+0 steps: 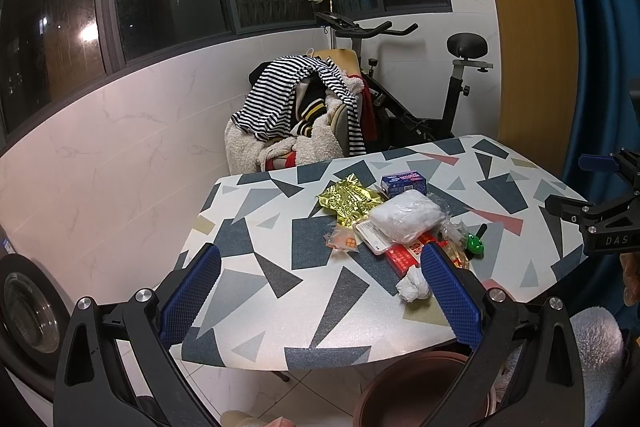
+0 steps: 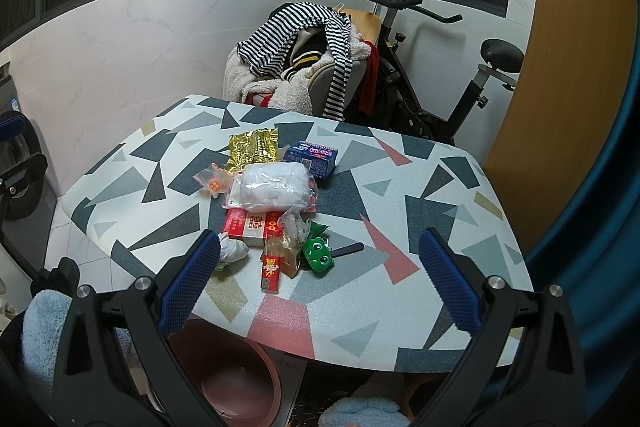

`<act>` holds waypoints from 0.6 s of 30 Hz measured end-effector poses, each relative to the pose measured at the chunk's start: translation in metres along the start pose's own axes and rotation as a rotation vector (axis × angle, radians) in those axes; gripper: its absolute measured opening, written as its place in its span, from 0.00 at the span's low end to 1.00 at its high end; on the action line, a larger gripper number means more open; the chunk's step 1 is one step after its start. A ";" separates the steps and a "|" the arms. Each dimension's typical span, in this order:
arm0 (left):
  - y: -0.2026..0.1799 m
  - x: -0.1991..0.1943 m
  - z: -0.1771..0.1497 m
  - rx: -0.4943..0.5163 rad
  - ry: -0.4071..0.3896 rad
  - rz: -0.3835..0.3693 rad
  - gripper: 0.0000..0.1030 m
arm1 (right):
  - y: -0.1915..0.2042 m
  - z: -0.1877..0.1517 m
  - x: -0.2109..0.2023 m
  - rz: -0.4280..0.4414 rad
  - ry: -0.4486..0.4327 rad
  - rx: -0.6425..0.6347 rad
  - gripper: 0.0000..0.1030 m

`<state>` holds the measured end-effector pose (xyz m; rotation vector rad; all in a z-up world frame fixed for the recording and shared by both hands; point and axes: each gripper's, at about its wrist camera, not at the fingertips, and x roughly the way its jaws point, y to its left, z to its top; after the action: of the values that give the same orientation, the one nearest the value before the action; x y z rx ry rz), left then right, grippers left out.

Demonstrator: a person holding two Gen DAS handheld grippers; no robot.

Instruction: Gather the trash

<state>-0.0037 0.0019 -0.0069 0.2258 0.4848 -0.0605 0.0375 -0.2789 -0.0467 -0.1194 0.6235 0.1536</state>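
A pile of trash lies mid-table: a gold foil wrapper [image 1: 347,198] [image 2: 253,146], a blue box [image 1: 403,183] [image 2: 313,157], a clear bag of white stuff [image 1: 406,217] [image 2: 274,190], a red box [image 1: 404,254] [image 2: 246,223], a crumpled tissue [image 1: 413,285] [image 2: 232,249], a small orange packet [image 1: 343,239] [image 2: 213,181] and a green frog toy [image 1: 476,242] [image 2: 318,255]. My left gripper [image 1: 320,287] hovers open over the near table edge, apart from the pile. My right gripper [image 2: 320,279] is open too, just short of the frog toy. A brown bin [image 1: 420,391] [image 2: 232,383] stands below the table.
The patterned table [image 1: 280,307] [image 2: 400,227] has a chair heaped with clothes [image 1: 300,111] [image 2: 304,63] behind it and an exercise bike [image 1: 420,87] [image 2: 432,75] beyond. A washing machine [image 1: 24,311] stands at the left. A blue curtain [image 2: 592,187] hangs right.
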 end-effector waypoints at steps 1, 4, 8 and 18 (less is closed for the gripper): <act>0.000 0.000 0.000 0.000 0.000 0.000 0.95 | 0.000 0.000 0.000 0.000 0.000 0.000 0.95; 0.000 0.000 0.000 0.000 0.000 -0.001 0.95 | 0.000 0.000 0.000 0.000 0.000 0.000 0.95; 0.000 0.000 0.000 0.000 0.000 0.000 0.95 | 0.000 0.000 0.000 0.000 0.002 0.000 0.95; -0.004 0.006 -0.007 0.024 -0.004 -0.045 0.95 | 0.000 -0.001 0.000 0.005 -0.005 -0.003 0.95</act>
<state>-0.0020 -0.0003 -0.0161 0.2385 0.4849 -0.1111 0.0364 -0.2791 -0.0474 -0.1200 0.6191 0.1592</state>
